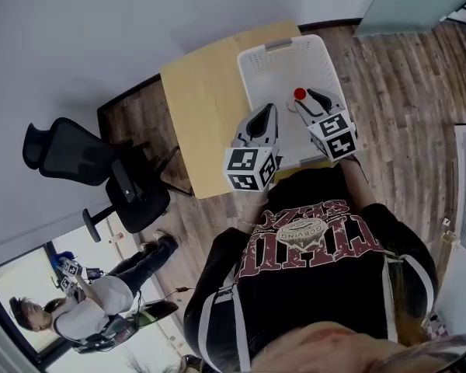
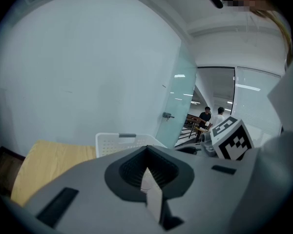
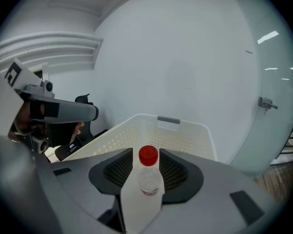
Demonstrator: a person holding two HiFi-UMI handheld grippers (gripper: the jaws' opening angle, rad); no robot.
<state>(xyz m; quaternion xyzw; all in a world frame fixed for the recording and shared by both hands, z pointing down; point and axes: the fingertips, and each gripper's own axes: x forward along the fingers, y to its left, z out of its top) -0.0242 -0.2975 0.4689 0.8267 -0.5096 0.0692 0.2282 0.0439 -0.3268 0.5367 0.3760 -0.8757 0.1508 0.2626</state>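
right gripper (image 3: 147, 156) pinches a red-capped bottle (image 3: 149, 182) above the white basket (image 3: 185, 130); left gripper (image 2: 147, 155) is pressed together.

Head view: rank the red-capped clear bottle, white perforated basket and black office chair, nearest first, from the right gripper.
1. Red-capped clear bottle: between the right gripper's jaws.
2. White perforated basket: just beneath.
3. Black office chair: far left.

— Where is the left claw (image 1: 262, 116)?
— Held out in front of the chest, pointing forward. Its jaws are pressed together with nothing between them.
— And the right claw (image 1: 309, 99)?
— Just beside the left one, reaching a little further forward. Its jaws are clamped on a bottle (image 3: 149, 175). Both marker cubes sit close to the torso.
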